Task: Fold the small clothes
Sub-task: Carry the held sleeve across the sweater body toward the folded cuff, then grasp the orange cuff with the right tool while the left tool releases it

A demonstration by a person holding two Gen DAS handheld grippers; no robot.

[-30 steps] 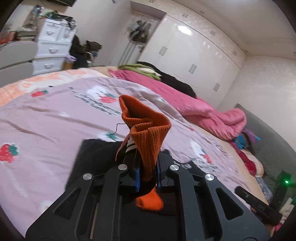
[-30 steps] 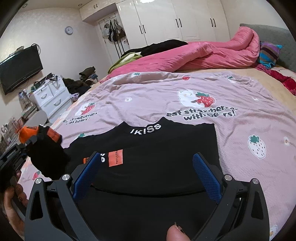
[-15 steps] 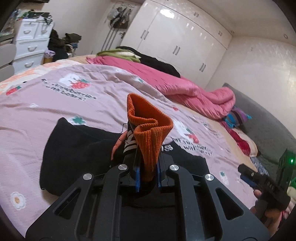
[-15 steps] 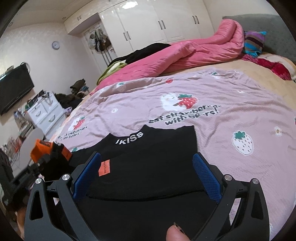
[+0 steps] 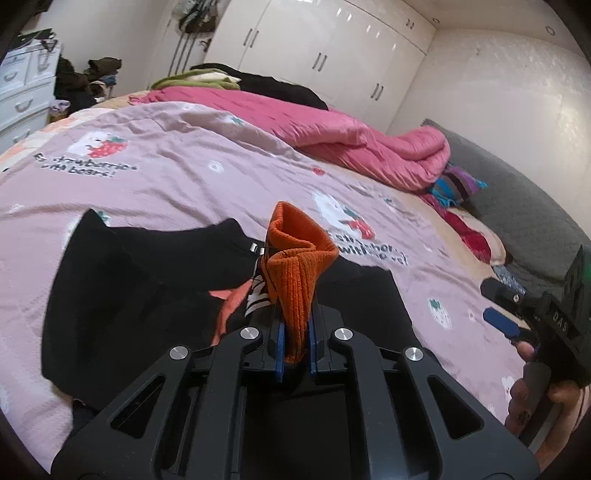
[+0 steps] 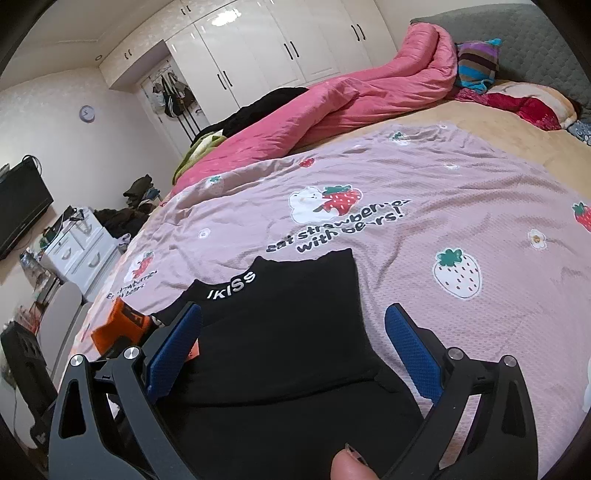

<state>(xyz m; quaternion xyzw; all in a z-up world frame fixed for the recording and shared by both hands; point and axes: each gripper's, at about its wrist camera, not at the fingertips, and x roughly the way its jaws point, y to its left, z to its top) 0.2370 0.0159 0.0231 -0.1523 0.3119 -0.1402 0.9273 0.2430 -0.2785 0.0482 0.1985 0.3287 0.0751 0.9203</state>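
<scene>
Bedroom w/ white wardrobe doors point(image 5: 332, 62) along the far wall, a white drawer unit point(image 6: 79, 251) and a dark TV point(image 6: 20, 206) off to the side. The bed carries a mauve sheet point(image 6: 424, 192) printed w/ strawberries and bears; a pink duvet point(image 5: 332, 136) is bunched at its far edge, a striped cushion point(image 6: 476, 62) by the grey headboard point(image 6: 535, 33).

On my left feed, the left gripper point(image 5: 294, 347) is pinched tight on an orange ribbed cuff point(image 5: 299, 273), which stands up out of the blue pads; the black fabric attached to it hangs under the gripper, over the garment below. Black garment point(image 6: 291, 332) lies flat on the sheet, nr the bed's near edge, white "IKISS" lettering on its collar facing the far side.

On my right feed, the right gripper point(image 6: 293, 354) hovers above that garment w/ fingers spread wide, nothing between the pads point(image 6: 410, 343). A thumb tip point(image 6: 349, 465) shows at the bottom edge. Orange cuff is also visible there at far left, beside the garment's left edge. Can't tell if the right gripper touches the cloth.
</scene>
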